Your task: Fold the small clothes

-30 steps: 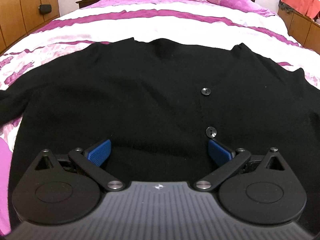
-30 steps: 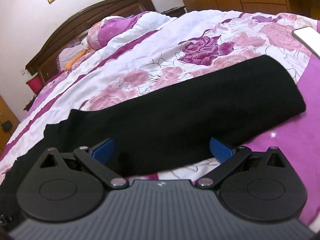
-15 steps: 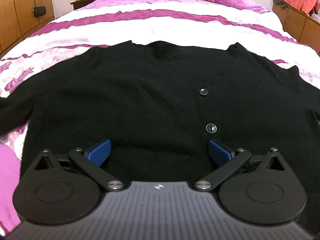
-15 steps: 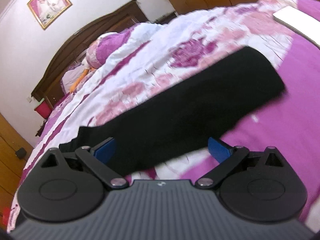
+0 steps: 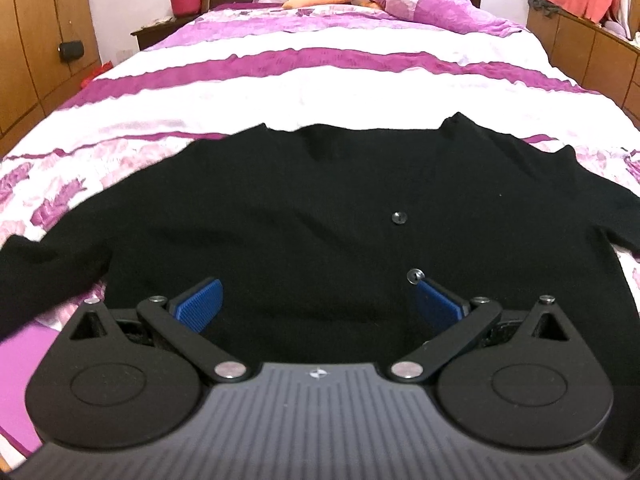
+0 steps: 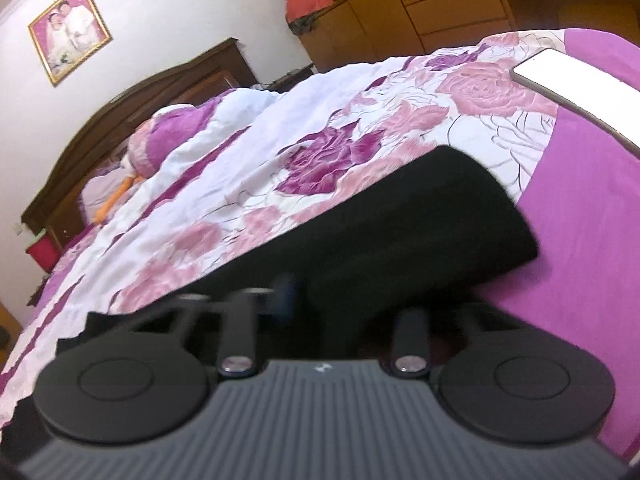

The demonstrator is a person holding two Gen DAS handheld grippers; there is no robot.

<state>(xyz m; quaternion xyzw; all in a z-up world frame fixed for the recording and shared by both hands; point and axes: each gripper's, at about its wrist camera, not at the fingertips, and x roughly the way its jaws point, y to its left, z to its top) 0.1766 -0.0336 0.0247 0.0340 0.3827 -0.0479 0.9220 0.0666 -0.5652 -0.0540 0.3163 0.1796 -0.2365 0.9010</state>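
I am holding left gripper [image 5: 316,300] fingers spread over cardigan [image 5: 320,216]; right gripper [image 6: 320,300] fingers clenching its sleeve [image 6: 420,232].

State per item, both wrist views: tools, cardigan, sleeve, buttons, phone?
left tool: open, pads wide apart above the cardigan's lower front
right tool: closing on the sleeve, blurred
cardigan: spread flat on the bedspread, unfolded
sleeve: stretched out straight, cuff flat
buttons: two visible; fastened or not, cannot tell
phone: lying flat on the bed, screen lit white
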